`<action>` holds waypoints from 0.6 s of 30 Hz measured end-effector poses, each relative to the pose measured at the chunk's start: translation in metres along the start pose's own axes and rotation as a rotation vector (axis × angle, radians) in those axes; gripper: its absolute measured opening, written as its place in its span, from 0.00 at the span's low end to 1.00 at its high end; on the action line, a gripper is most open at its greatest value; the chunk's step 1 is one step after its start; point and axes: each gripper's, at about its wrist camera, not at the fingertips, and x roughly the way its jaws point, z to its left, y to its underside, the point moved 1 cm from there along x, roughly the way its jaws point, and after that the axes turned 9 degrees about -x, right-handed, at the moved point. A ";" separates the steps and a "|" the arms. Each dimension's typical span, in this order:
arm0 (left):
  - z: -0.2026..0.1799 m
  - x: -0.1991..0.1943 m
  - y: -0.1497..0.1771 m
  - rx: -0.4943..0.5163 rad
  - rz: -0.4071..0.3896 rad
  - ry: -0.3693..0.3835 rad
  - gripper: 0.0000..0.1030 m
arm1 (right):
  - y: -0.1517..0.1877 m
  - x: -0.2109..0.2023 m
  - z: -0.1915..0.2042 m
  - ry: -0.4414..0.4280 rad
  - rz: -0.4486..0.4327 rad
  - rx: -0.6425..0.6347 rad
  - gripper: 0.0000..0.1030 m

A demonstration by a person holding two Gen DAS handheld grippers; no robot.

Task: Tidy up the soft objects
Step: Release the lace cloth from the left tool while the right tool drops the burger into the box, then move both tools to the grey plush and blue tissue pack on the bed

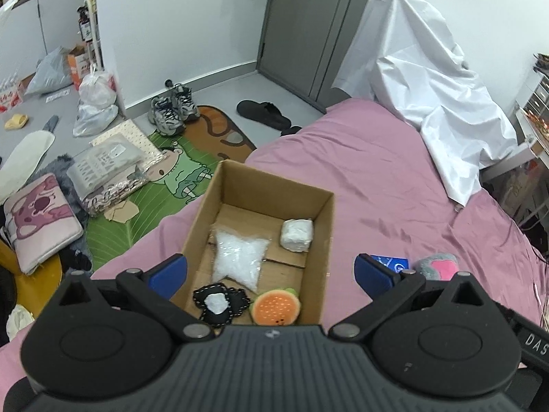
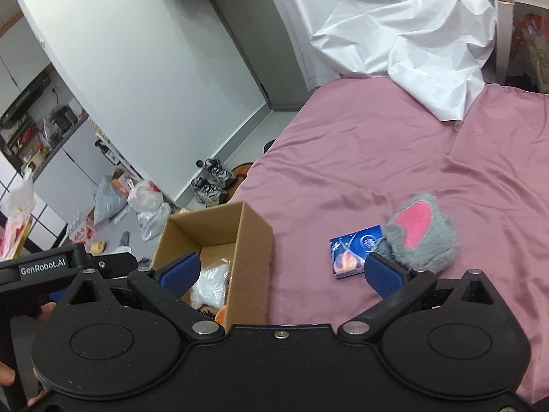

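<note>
An open cardboard box (image 1: 326, 219) sits on the pink bed. It holds a clear bag of white filling (image 1: 240, 257), a white soft block (image 1: 296, 235), a black-and-white plush (image 1: 219, 304) and an orange burger plush (image 1: 276, 307). My left gripper (image 1: 271, 271) is open and empty above the box's near end. A grey plush with a pink patch (image 2: 422, 230) lies on the bed to the right of the box (image 2: 254, 240), next to a blue card box (image 2: 357, 250). My right gripper (image 2: 281, 271) is open and empty between them.
A crumpled white sheet (image 2: 405, 34) covers the far end of the pink bed (image 2: 377, 151). On the floor to the left are shoes (image 1: 173, 108), a sandal (image 1: 264, 113), plastic bags (image 1: 96, 103), a green mat (image 1: 164, 185) and a cushion (image 1: 37, 216).
</note>
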 end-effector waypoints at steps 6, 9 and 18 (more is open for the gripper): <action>-0.027 0.001 0.007 0.037 0.023 -0.007 1.00 | -0.002 -0.013 -0.027 0.009 -0.021 0.050 1.00; -0.041 0.003 0.011 0.061 0.036 -0.017 1.00 | -0.002 -0.019 -0.040 0.006 -0.031 0.076 1.00; -0.083 0.004 0.024 0.106 0.043 0.002 1.00 | 0.001 -0.033 -0.086 -0.002 -0.060 0.197 1.00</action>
